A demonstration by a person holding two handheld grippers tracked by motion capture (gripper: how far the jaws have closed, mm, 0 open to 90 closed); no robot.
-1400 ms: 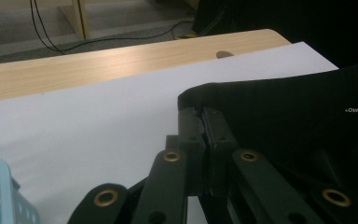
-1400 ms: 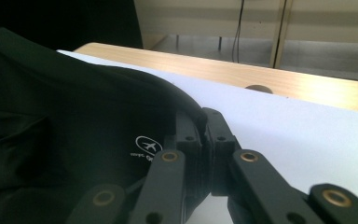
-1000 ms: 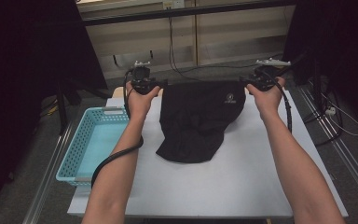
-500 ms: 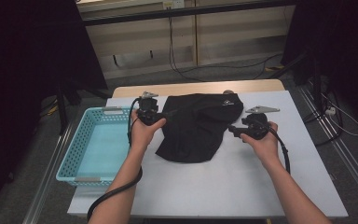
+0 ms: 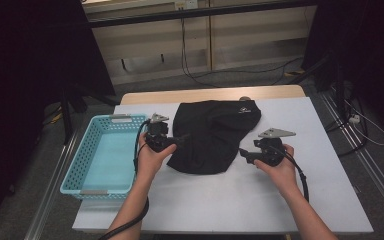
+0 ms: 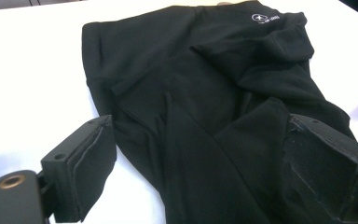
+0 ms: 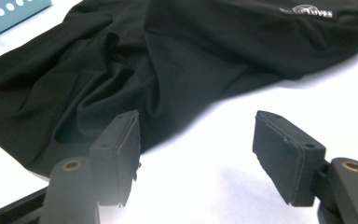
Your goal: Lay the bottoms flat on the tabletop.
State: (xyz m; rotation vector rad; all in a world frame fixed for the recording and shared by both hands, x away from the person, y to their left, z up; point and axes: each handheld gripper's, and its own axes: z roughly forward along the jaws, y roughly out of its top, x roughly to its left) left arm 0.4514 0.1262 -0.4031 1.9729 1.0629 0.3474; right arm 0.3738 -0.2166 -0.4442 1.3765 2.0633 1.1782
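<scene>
A black garment (image 5: 215,132) with a small white logo lies crumpled on the white table (image 5: 305,190). My left gripper (image 5: 180,139) sits at its left edge and points right. In the left gripper view this gripper (image 6: 198,126) is open, its jaws having just widened, with the garment (image 6: 205,70) lying loose between them. My right gripper (image 5: 243,154) sits at the garment's lower right and points left. Its jaws (image 7: 196,119) have also just been opening, with bare table between them, and the garment (image 7: 191,46) lies just beyond the left jaw.
A teal plastic basket (image 5: 102,155) stands on the table's left side, close beside my left hand; its corner (image 7: 9,11) shows in the right gripper view. Cables and dark stands lie on the floor beyond the table's far and right edges.
Both hands have come from the garment's far corners toward the near side and lower. The garment's far part was drawn over itself. Both grippers have let go.
</scene>
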